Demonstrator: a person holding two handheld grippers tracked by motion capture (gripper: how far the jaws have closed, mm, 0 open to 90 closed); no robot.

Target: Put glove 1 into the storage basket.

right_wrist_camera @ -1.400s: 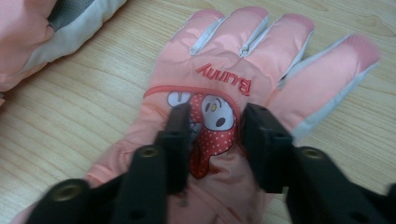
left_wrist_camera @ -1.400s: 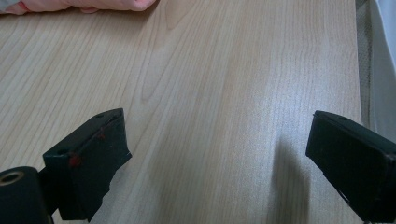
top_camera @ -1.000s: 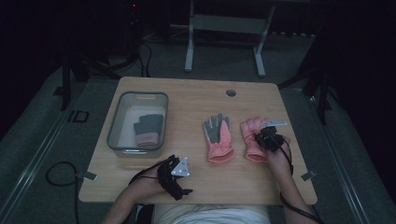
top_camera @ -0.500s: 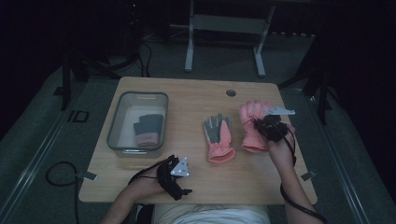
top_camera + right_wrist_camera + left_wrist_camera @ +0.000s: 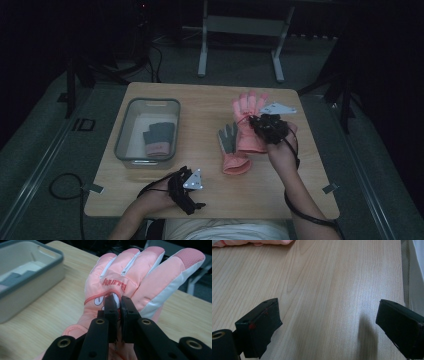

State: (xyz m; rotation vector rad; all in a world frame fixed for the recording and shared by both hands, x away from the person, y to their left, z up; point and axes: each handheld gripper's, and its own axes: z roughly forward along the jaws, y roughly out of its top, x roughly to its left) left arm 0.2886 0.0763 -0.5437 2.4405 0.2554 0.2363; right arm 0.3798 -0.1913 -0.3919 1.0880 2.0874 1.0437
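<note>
The desk (image 5: pixel 210 195) is carrying a grey bin (image 5: pixel 131 129) at its left side, and a grey glove with a pink cuff (image 5: pixel 160 140) is lying flat inside the bin on its pale floor. Right of the bin, well apart from it, a second grey-palmed glove (image 5: pixel 231 150) is lying on the desk with its pink cuff toward the person.

Just beside that one, a pink glove (image 5: pixel 130 282) is being pinched at its back by the right tongs (image 5: pixel 119 305), which are standing together, clamped on a fold of the fabric. In the right gripper view the pink glove's fingers are pointing up and away. Whether its cuff end is resting on the desk I cannot tell. In the high view the right forearm is reaching forward from the near edge, hand raised over the desk's right half.

The left tongs (image 5: pixel 329 317) are standing wide apart with only bare wood between them. The left hand (image 5: pixel 160 192) is resting low at the near edge, its cable trailing off to the floor.
</note>
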